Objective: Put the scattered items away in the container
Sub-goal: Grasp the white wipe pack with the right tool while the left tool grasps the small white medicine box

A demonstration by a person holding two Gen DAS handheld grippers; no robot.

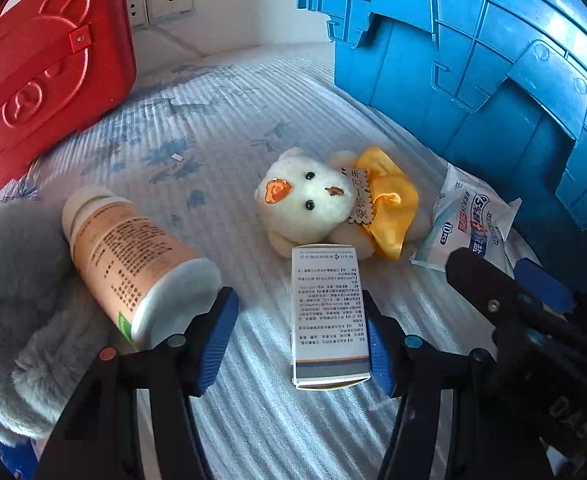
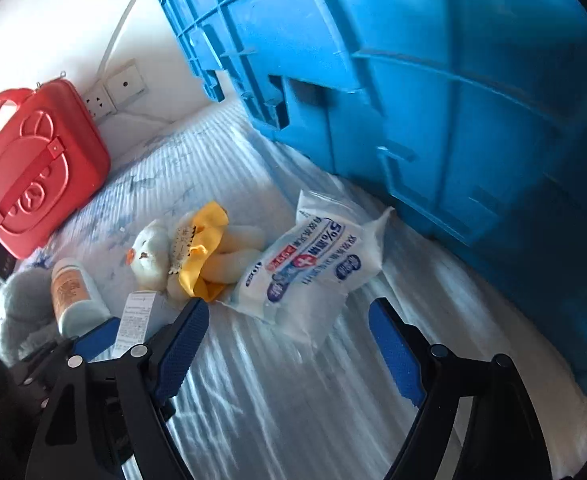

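Observation:
A blue plastic crate [image 1: 473,52] stands at the right on the bed, also in the right wrist view [image 2: 433,100]. My left gripper [image 1: 299,340] is open around a white medicine box [image 1: 327,312]; the box lies against the right finger. A peach-labelled bottle [image 1: 133,260] lies left of it. A white plush bear with a yellow scarf [image 1: 317,204] lies beyond the box. My right gripper [image 2: 289,344] is open, just short of a white wipes packet [image 2: 313,268]. It shows in the left wrist view [image 1: 505,284].
A red bear-faced case [image 1: 41,76] leans at the back left near wall sockets [image 1: 165,0]. A grey furry item [image 1: 17,312] lies at the left by the bottle. The striped floral bedsheet [image 1: 221,120] covers the surface.

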